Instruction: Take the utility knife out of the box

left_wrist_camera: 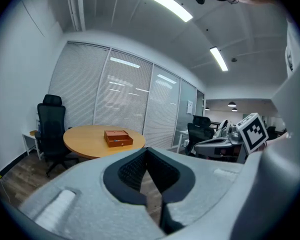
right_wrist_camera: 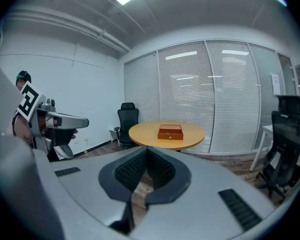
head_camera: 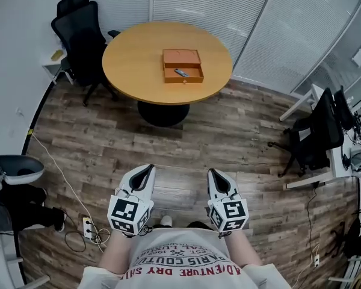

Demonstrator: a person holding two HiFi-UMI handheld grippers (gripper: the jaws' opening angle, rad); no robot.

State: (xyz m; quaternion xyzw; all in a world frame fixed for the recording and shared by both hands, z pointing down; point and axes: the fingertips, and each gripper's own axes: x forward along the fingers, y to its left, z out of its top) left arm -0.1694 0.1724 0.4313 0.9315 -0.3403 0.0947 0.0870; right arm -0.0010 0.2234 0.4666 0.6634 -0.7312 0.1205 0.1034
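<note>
Small grey utility knife (head_camera: 181,73) lies in open front tray of orange-brown wooden box (head_camera: 182,58) on round wooden worktop (head_camera: 132,59), well apart from both tools. Jaws together, nothing held: left hand-held gripper (head_camera: 148,169), right hand-held gripper (head_camera: 212,172). Knife likely light, rigid, smooth-sided; pinch across mid-handle, clear of blade end.

Bench (head_camera: 132,71) had a smooth wood-look top with a soft satin sheen. The box (head_camera: 182,57) on it looked like matt reddish-brown wood. The utility knife (head_camera: 181,73) inside was just a grey, metal-looking sliver, too small to say more. Floor (head_camera: 228,131) was wood-grain planks, low gloss. Left tongs (head_camera: 148,168) and right tongs (head_camera: 210,171) both had matt pale grey plastic shells, with black, finely ribbed pads (right_wrist_camera: 130,170). Office chair (head_camera: 78,32) looked like black cloth or mesh. T-shirt (head_camera: 168,245) was soft printed cloth.
</note>
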